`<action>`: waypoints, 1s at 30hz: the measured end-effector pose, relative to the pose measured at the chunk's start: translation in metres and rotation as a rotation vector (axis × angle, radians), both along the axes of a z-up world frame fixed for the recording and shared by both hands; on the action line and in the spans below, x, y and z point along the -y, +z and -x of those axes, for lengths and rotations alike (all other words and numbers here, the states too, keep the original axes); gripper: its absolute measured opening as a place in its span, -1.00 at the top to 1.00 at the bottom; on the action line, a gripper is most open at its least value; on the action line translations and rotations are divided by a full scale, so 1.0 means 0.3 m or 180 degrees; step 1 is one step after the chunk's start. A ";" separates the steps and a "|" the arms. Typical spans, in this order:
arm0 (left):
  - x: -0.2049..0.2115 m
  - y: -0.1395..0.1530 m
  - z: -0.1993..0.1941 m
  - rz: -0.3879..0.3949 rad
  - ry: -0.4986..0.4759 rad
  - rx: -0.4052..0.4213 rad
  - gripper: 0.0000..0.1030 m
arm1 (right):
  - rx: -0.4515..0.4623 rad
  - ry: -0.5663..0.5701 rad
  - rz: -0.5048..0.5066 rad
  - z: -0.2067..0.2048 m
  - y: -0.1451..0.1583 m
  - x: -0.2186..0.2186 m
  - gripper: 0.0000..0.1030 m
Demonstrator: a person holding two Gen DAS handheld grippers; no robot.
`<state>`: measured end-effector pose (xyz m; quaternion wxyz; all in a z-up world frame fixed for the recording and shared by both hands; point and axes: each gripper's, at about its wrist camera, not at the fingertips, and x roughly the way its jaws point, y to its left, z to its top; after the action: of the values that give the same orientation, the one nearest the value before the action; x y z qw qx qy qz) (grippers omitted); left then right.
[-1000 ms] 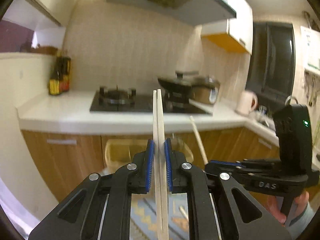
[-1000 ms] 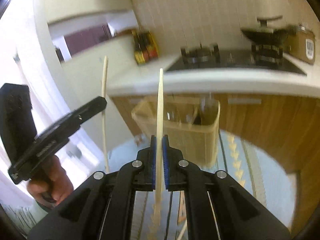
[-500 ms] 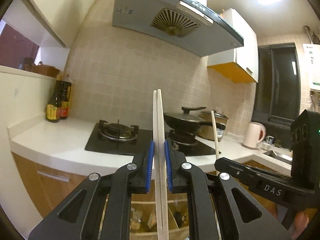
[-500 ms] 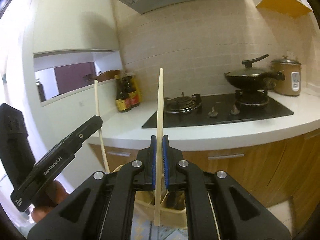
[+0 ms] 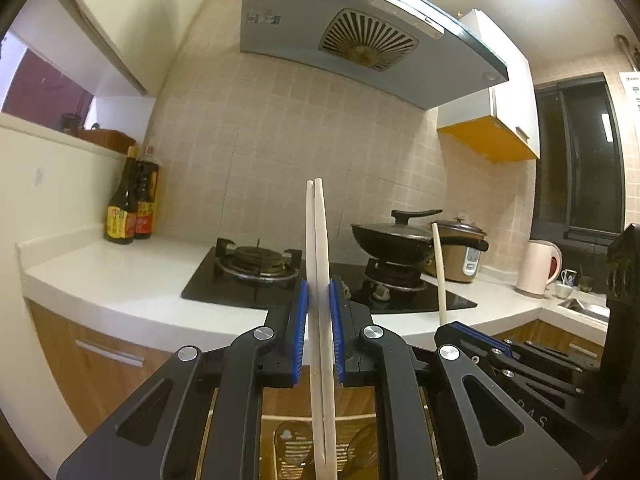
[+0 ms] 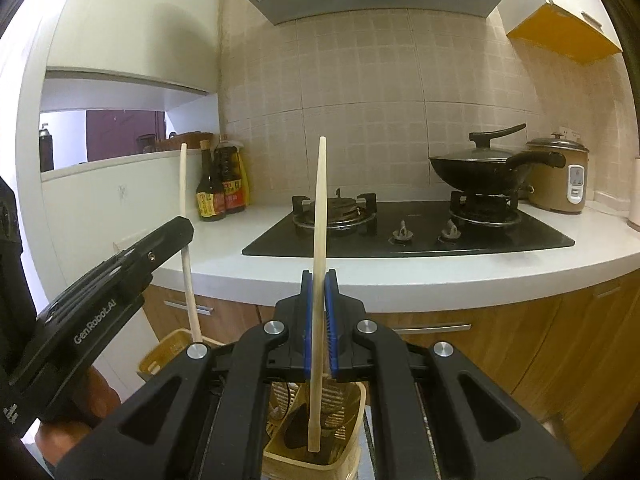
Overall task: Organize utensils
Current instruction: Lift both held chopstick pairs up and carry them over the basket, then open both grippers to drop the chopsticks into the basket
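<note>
- The main risk was a chopstick missing the holder: each tool gripped its sticks partway along the shaft, so the long free ends could swing or catch the basket rim as they went down.
- A second risk lay with the pair of chopsticks [image 5: 319,280] in the left tool [image 5: 319,332]; two smooth sticks pressed side by side could slide against each other, and one might slip out if the squeeze eased (the pads met only a short stretch of them).
- The two tools sat close together, so their bodies or sticks could knock during lowering.
- The left tool was closed onto the pair, blue pads pressed against both sides, the sticks standing upright through the centre of the left wrist view and running off the bottom edge.
- The right tool [image 6: 319,328] was clamped on a single chopstick [image 6: 319,260], jaws nearly together, the stick upright in the centre of the right wrist view.
- The single stick's lower end hung over the utensil basket [image 6: 352,464] at the bottom centre of that frame; whether it touched anything inside I could not tell.
- The basket, already holding some dark and slotted utensils, sat low in front of the wooden cabinets, below the white desk [image 6: 400,276] that carried the hob [image 6: 420,236].
</note>
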<state>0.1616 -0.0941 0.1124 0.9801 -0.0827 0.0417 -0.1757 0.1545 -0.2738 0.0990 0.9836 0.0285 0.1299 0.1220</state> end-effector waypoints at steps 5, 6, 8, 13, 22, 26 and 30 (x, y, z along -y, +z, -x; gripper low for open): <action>-0.002 -0.043 -0.003 -0.0014 0.0012 -0.0031 0.81 | 0.0134 -0.0024 -0.0065 0.021 -0.038 0.009 0.91; -0.004 -0.055 -0.002 -0.0019 0.0021 -0.0039 0.80 | 0.0155 -0.0029 -0.0085 0.024 -0.044 0.012 0.91; -0.005 -0.067 -0.002 -0.0033 -0.0015 -0.0063 0.80 | 0.0168 -0.0019 -0.0118 0.030 -0.057 0.020 0.91; -0.024 -0.078 0.022 -0.0016 -0.0091 -0.0060 0.77 | 0.0080 0.0070 -0.0233 0.055 -0.071 0.046 0.90; -0.120 -0.051 0.084 0.0217 -0.0210 -0.0221 0.31 | -0.0081 0.0085 -0.0406 0.149 -0.059 0.109 0.75; -0.164 -0.035 0.132 0.0318 -0.0330 -0.0344 0.23 | -0.0124 0.0075 -0.0411 0.221 -0.046 0.126 0.55; -0.187 -0.013 0.196 0.0321 -0.0444 -0.0464 0.23 | -0.0205 0.0024 -0.0380 0.291 -0.032 0.138 0.53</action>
<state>0.1027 -0.0380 0.1085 0.9545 -0.1413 0.1095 -0.2388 0.0672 -0.3152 0.0895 0.9750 0.0905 0.1541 0.1323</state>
